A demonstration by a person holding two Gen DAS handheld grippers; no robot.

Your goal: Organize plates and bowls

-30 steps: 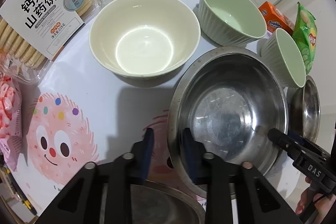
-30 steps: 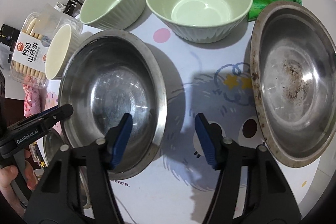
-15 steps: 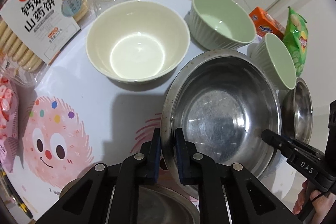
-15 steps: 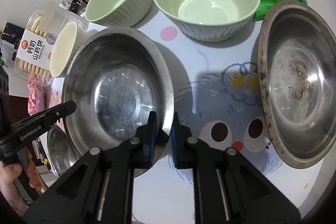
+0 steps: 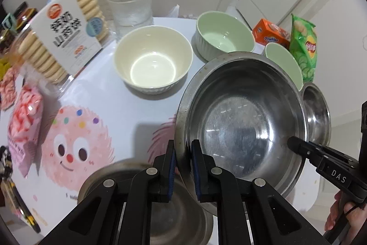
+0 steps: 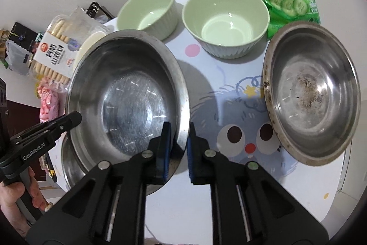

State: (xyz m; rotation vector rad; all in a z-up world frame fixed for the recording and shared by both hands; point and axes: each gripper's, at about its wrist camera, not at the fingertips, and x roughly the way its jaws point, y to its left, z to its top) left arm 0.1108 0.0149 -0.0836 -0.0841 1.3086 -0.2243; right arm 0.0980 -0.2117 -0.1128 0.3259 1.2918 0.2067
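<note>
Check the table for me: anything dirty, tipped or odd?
Yes: the steel dish at the right has brown crusted residue in its middle and specks along its rim. The big steel bowl sits tilted, clamped at opposite rim edges by both grippers.

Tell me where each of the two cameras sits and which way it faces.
Left wrist: on the left gripper, looking steeply down at the large steel bowl whose rim it clamps; a hand shows bottom right.
Right wrist: on the right gripper, clamping the opposite rim; a hand shows bottom left.
Shared: that bowl, both green bowls, the other gripper.
</note>
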